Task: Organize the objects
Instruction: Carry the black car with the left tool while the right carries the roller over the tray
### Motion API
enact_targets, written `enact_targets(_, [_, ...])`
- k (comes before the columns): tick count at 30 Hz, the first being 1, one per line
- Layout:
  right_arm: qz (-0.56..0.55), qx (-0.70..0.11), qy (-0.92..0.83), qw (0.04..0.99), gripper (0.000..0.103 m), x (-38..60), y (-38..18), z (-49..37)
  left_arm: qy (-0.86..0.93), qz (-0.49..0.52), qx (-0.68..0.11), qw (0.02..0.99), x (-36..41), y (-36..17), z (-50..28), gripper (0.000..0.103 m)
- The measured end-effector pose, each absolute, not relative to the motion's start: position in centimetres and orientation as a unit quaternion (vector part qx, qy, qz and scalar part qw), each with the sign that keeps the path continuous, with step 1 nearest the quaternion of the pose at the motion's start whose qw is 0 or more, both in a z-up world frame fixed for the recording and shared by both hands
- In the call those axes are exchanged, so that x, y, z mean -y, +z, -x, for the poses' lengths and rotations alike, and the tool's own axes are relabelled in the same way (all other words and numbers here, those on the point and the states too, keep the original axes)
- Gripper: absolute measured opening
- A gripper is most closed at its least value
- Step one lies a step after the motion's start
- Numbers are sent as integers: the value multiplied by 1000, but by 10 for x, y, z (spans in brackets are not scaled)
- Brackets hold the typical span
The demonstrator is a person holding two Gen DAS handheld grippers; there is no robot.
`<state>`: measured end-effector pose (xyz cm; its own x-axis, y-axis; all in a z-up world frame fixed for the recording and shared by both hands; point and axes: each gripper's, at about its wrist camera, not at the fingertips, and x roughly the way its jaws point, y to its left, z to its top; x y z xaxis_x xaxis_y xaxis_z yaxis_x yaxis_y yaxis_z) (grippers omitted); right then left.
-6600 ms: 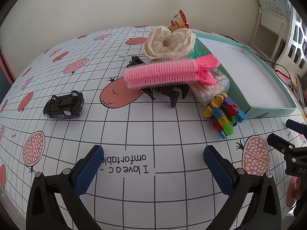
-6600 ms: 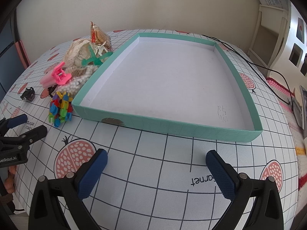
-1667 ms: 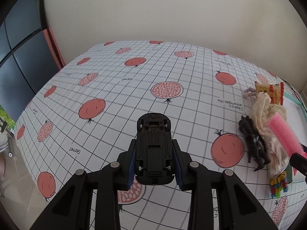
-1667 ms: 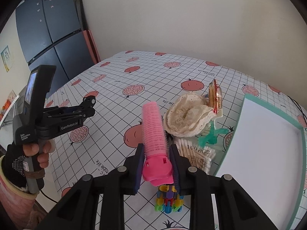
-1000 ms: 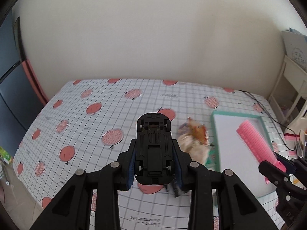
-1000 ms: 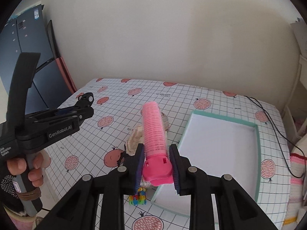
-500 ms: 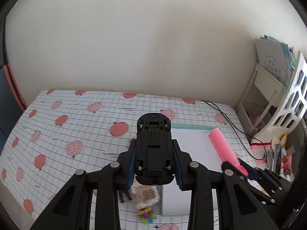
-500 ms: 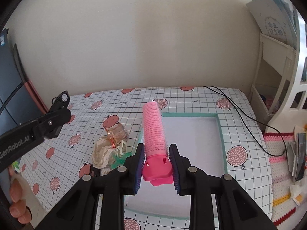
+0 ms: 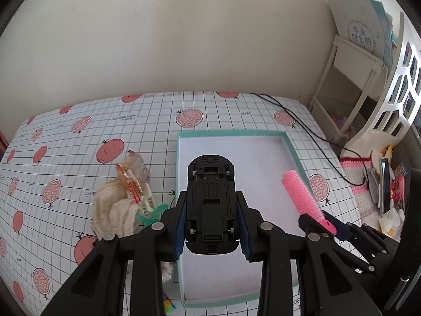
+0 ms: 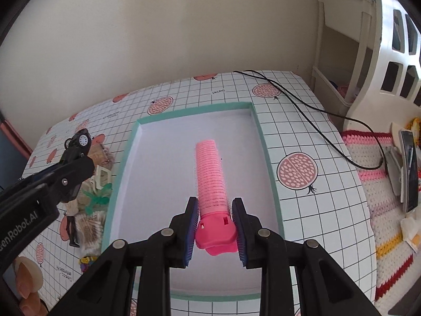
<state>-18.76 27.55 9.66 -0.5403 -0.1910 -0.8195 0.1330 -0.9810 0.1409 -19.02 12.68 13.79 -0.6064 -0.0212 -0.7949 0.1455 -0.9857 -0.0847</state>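
My left gripper (image 9: 211, 226) is shut on a black toy car (image 9: 210, 205), its underside up, held above the near left part of the teal-rimmed white tray (image 9: 231, 133). My right gripper (image 10: 214, 227) is shut on the clip end of a pink hair roller clip (image 10: 210, 173), which hangs over the middle of the tray (image 10: 189, 110). In the left wrist view the roller (image 9: 302, 194) shows at the right over the tray's right side. In the right wrist view the car (image 10: 79, 141) and left gripper (image 10: 76, 158) sit at the left.
Left of the tray lie a cream crocheted piece (image 9: 113, 213), a snack packet (image 9: 130, 179), a green clip (image 9: 152, 214), a cotton-swab pack (image 10: 88, 227) and colourful clips (image 9: 168, 304). A black cable (image 9: 302, 121) crosses the table's far right. Shelves (image 9: 350, 79) stand beyond the table.
Both grippers have come lower and closer to the tray, still holding the car and the roller clip. The tray now fills more of both views.
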Motion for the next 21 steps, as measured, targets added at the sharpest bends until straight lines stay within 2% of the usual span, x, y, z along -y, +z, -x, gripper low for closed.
enact_targets(12, [-507, 25, -858, 79, 28, -280, 62, 199, -872, -485, -51, 42, -143, 97, 213, 35])
enact_targets(21, [-523, 25, -848, 77, 28, -275, 52, 199, -851, -518, -68, 47, -140, 71, 218, 35])
